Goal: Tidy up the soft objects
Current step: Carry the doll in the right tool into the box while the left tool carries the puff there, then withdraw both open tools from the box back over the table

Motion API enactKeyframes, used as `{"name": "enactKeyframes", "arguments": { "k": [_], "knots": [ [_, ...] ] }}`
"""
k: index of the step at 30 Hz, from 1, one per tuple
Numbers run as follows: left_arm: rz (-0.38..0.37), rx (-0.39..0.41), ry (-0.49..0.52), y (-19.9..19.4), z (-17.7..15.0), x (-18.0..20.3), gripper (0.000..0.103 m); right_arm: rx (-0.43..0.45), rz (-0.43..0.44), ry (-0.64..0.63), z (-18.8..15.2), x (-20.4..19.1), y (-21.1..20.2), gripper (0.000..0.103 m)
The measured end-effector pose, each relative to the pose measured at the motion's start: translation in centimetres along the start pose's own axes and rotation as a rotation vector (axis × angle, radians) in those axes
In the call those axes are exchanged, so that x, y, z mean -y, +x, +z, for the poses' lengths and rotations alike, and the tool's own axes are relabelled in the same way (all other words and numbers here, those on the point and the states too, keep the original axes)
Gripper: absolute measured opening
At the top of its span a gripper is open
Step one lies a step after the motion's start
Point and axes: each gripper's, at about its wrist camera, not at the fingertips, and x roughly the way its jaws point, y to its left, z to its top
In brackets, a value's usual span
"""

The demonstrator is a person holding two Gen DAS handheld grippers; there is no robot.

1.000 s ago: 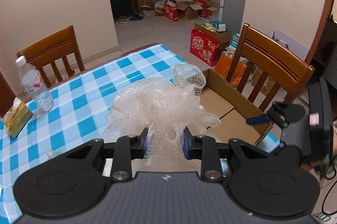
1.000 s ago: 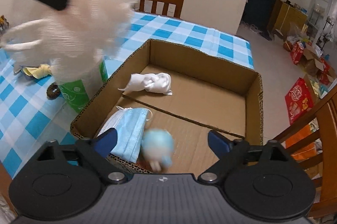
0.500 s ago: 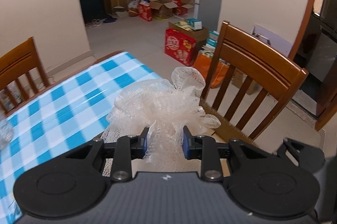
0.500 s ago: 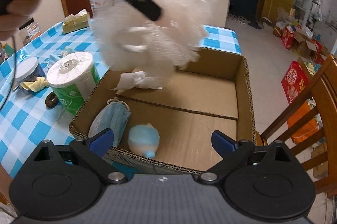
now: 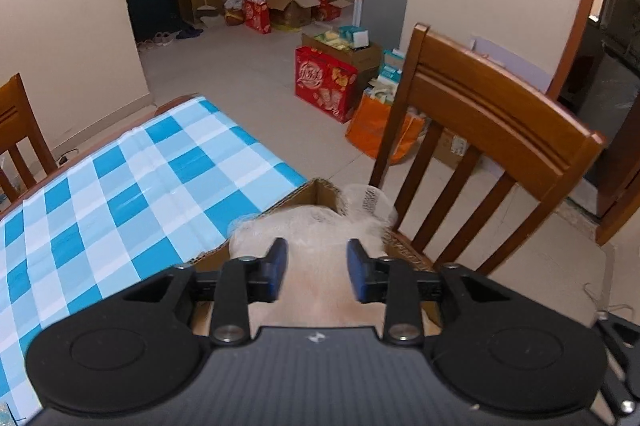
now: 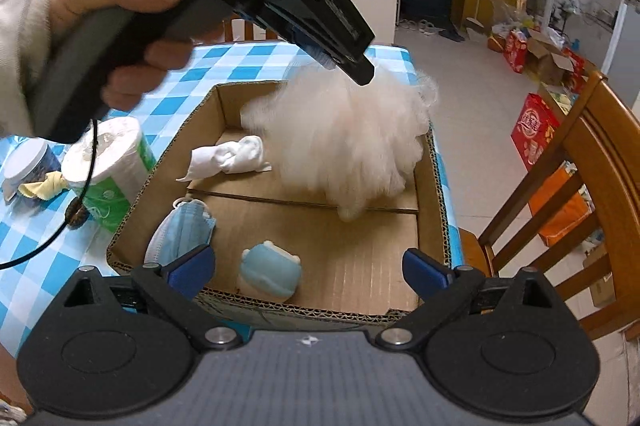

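Observation:
A white mesh bath pouf (image 6: 344, 141) is blurred, falling into the far right of the open cardboard box (image 6: 434, 193). My left gripper (image 5: 316, 268) hangs above it with its jaws parted and nothing between them; it also shows in the right wrist view (image 6: 352, 65). The pouf (image 5: 320, 226) lies just below its fingertips. In the box lie a white sock (image 6: 228, 155), a blue face mask (image 6: 180, 232) and a small blue plush toy (image 6: 270, 272). My right gripper (image 6: 308, 268) is open and empty at the box's near wall.
A toilet roll in green wrap (image 6: 108, 169), a jar (image 6: 26, 165) and a yellow cloth (image 6: 40, 185) stand left of the box on the blue checked tablecloth (image 5: 120, 193). A wooden chair (image 5: 492, 145) stands right beside the box.
My left gripper carried the pouf rightward over the box, then opened and let it go. The pouf is dropping into the box. The blue plush has settled in the near part.

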Motion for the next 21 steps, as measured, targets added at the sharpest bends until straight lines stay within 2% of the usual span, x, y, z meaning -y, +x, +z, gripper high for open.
{"name": "enactKeyframes", "arguments": {
  "k": [1,2,6,12,21],
  "knots": [
    [0.010,-0.007,-0.003,0.4,0.0,0.0,0.045,-0.002,-0.001,0.003,-0.1,0.0,0.0,0.102],
    [0.018,-0.010,-0.008,0.5,-0.1,-0.1,0.052,-0.004,-0.002,0.005,-0.2,0.0,0.0,0.102],
    [0.050,0.016,-0.016,-0.5,-0.4,-0.3,0.091,-0.009,-0.007,0.005,-0.5,-0.1,-0.1,0.102],
    [0.074,0.072,0.003,-3.6,-0.9,-0.1,0.100,-0.007,-0.008,-0.006,-0.3,-0.6,-0.4,0.103],
    [0.106,0.103,-0.030,-8.1,-3.5,-0.1,0.101,0.007,0.001,-0.037,-0.1,-2.3,-1.0,0.103]
  ]
}}
